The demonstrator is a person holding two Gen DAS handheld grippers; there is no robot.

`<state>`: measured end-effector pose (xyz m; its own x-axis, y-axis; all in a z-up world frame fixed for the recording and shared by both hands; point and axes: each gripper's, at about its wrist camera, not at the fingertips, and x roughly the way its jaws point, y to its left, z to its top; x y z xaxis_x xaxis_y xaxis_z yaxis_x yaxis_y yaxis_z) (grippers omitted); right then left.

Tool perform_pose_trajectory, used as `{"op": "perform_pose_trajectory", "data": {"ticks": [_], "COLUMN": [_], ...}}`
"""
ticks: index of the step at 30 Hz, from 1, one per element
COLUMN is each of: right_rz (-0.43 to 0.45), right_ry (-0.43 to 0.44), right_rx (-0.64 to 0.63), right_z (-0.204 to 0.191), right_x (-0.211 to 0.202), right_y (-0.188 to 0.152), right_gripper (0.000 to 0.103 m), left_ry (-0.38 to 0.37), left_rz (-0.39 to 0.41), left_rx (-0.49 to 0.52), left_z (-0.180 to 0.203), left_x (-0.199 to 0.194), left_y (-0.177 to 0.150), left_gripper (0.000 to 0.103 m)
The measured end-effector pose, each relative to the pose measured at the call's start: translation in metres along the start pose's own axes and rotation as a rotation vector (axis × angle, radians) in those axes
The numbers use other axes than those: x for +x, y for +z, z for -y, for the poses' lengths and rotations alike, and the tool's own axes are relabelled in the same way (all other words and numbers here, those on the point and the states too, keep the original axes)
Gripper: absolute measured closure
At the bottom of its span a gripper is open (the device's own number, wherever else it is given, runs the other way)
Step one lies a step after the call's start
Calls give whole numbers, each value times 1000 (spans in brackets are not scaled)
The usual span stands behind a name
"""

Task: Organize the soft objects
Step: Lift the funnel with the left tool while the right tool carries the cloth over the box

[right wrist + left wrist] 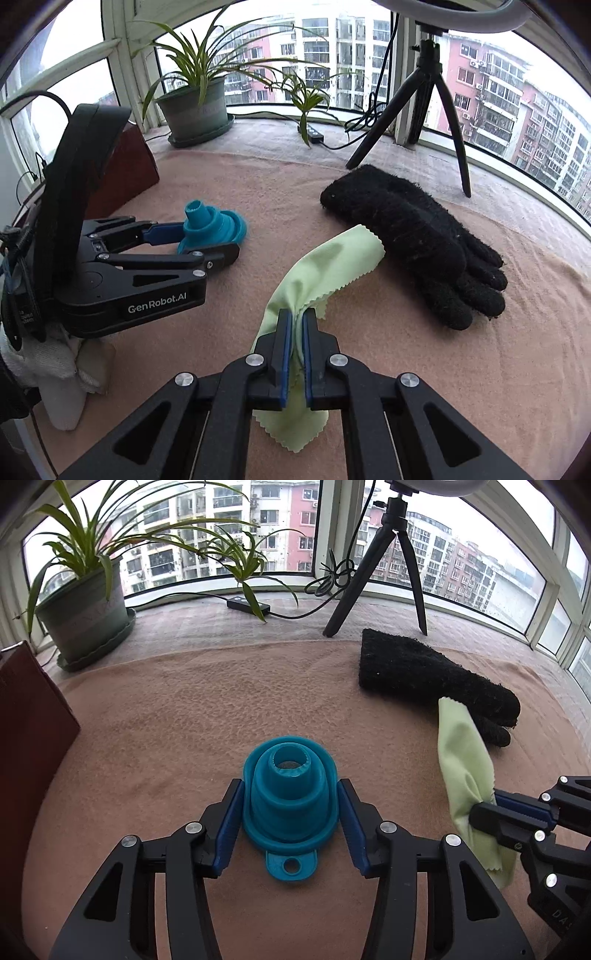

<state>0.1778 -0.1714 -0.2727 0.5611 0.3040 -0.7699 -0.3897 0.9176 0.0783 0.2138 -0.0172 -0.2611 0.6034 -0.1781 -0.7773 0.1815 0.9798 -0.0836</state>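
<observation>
A teal collapsible funnel (288, 805) sits between the blue pads of my left gripper (290, 790), which press on its wide rim from both sides. From the right wrist view the funnel (218, 225) is tilted in the left gripper (210, 242), spout up and to the left. My right gripper (296, 317) is shut on a pale green cloth (332, 258), bunched between its pads, with the far end trailing toward a black knit glove (413, 236). The glove (424, 675) lies flat to the right, and the cloth (461, 749) overlaps its fingertips.
A pink blanket (166, 720) covers the window ledge. A potted plant (86, 616) stands at the back left, a black tripod (391, 554) with a cable and control box (247, 605) at the back. A dark red box (29, 720) borders the left. A white-gloved hand (62, 362) holds the left gripper.
</observation>
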Motion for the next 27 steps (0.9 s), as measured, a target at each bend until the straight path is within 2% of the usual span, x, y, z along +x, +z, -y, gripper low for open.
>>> {"op": "perform_pose_trajectory", "data": {"ticks": [5, 10, 18, 27], "right_rz": [55, 102, 175, 224], "right_ry": [-2, 13, 69, 162], "right_rx": [8, -17, -89, -173], "right_z": [0, -14, -62, -138], "right_x": [-18, -38, -63, -69], "right_y": [10, 24, 59, 99], "right_gripper": [98, 98, 98, 98], "left_ry": [12, 20, 69, 177], "left_rz": [20, 61, 136, 171], "left_rx": [-12, -37, -67, -141], "left_z": [-7, -20, -57, -131], "left_x": [-14, -44, -112, -174], "left_y": [0, 5, 12, 1], "left_gripper": [55, 55, 55, 55]}}
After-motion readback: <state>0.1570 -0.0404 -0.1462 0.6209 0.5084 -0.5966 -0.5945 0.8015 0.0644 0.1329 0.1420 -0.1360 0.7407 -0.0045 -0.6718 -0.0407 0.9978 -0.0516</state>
